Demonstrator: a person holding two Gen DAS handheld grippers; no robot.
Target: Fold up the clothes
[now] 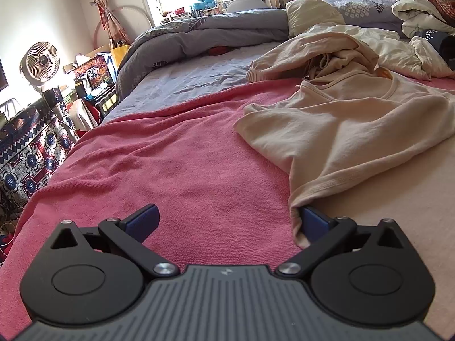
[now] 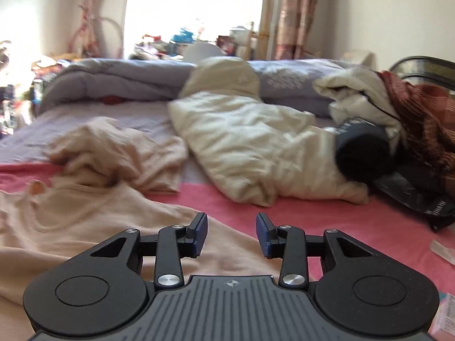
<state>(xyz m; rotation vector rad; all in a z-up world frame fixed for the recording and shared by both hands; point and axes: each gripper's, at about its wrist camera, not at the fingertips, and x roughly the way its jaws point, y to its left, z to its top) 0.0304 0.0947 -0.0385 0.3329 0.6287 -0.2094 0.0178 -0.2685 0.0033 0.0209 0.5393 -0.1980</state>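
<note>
1. The left gripper (image 1: pixel 227 218) hovers low over the pink blanket (image 1: pixel 176 176), fingers spread wide; its right finger (image 1: pixel 312 221) touches the hem of the beige shirt (image 1: pixel 349 130), which drapes against the pad, nothing pinched.
2. The shirt lies crumpled on the bed at 1 o'clock from the left gripper, neckline up, its far part bunched.
3. The right gripper (image 2: pixel 231 233) hangs above the shirt's edge (image 2: pixel 93 221), fingers parted about halfway with nothing between them.
4. A cream quilt (image 2: pixel 250 147) lies heaped at 12 o'clock from the right gripper, a dark rolled garment (image 2: pixel 364 153) at 2 o'clock.
5. A grey duvet (image 1: pixel 199 37) runs along the bed's far side; a fan (image 1: pixel 41 61) stands at 10 o'clock.
</note>
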